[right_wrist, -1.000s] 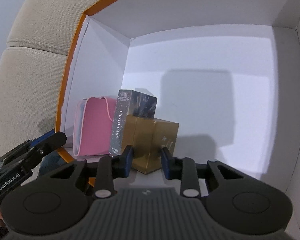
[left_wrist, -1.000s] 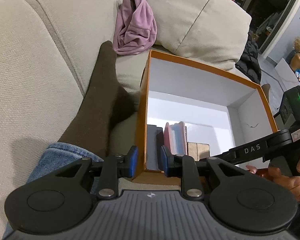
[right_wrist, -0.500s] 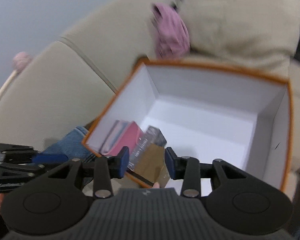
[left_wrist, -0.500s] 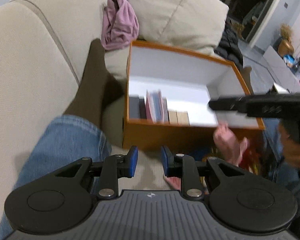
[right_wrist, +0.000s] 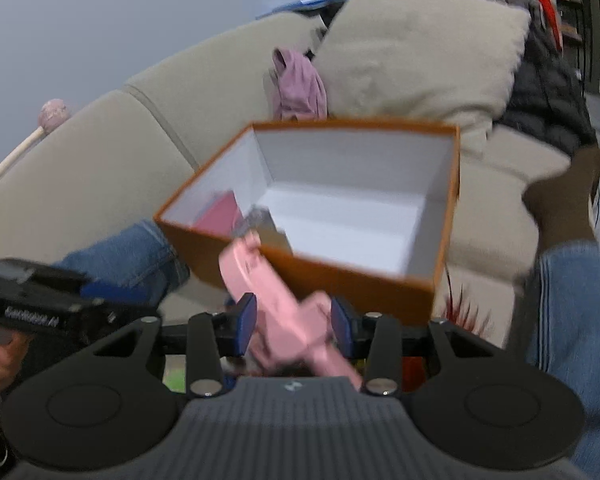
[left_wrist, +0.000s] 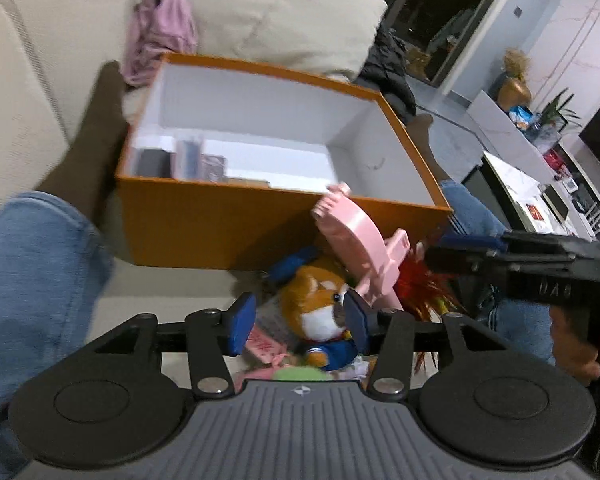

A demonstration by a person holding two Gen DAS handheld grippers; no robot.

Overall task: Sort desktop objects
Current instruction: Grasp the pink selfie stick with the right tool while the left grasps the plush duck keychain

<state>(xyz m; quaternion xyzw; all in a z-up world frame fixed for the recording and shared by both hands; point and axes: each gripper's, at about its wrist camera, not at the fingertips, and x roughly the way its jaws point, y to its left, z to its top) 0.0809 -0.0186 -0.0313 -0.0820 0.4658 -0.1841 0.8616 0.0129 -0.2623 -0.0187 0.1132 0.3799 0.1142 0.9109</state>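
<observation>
An orange box with a white inside stands on the sofa, with a few small boxes upright at its left end. It also shows in the right wrist view. My left gripper is open over a pile in front of the box, with a plush fox between its fingers. A pink hand fan leans on the box front. My right gripper is open around the fan's handle; I cannot tell whether the pads touch it.
A person's jeans legs and dark socks flank the box. A beige cushion and pink cloth lie behind it. Red feathery item and pink paper lie in the pile.
Both grippers have pulled back out of the box and dropped toward the pile in front of it. Both have opened wider. The right one now straddles the pink fan.
</observation>
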